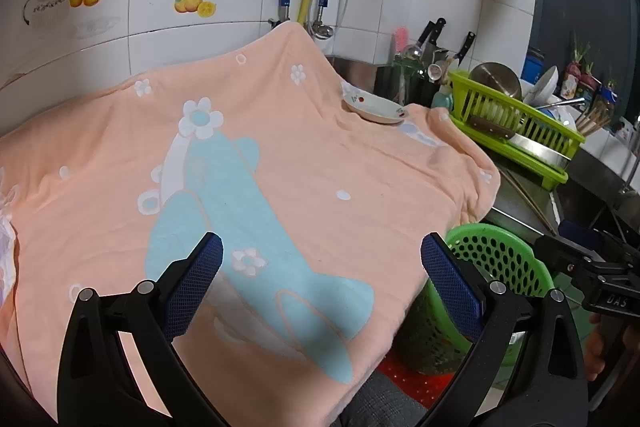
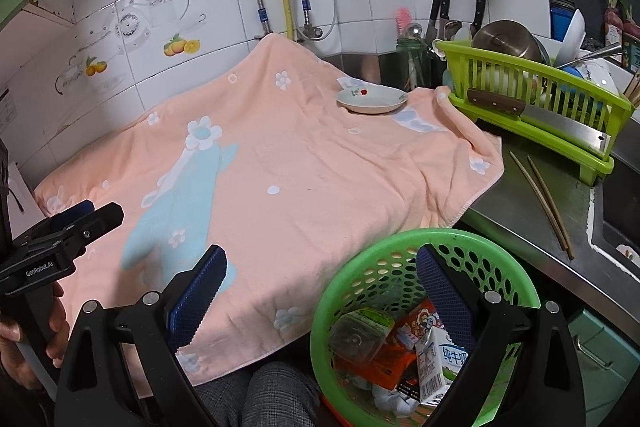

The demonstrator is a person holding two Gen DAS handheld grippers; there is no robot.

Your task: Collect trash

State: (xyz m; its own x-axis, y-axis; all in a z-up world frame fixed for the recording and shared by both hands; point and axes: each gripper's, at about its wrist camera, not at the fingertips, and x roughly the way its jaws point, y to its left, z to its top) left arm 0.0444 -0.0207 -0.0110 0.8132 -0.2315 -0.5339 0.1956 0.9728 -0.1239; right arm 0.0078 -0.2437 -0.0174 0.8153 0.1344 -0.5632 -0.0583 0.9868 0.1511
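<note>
Left wrist view: I am holding the left gripper [image 1: 322, 267] with its jaws spread wide and nothing between them, hovering over the peach towel [image 1: 320, 163] that is covering the counter. A small white dish [image 1: 376, 107] is sitting on the towel's far side, and the green basket [image 1: 500, 259] is showing just beyond the towel's near right edge. Right wrist view: I am holding the right gripper [image 2: 322, 273] likewise open and empty, poised above the basket's rim [image 2: 360, 267]. The trash is lying inside the basket: a milk carton [image 2: 438, 367], an orange wrapper [image 2: 400, 343] and a clear plastic lid [image 2: 356, 339]. Two chopsticks [image 2: 544, 203] are resting on the steel counter beside a lime dish rack [image 2: 532, 107].
</note>
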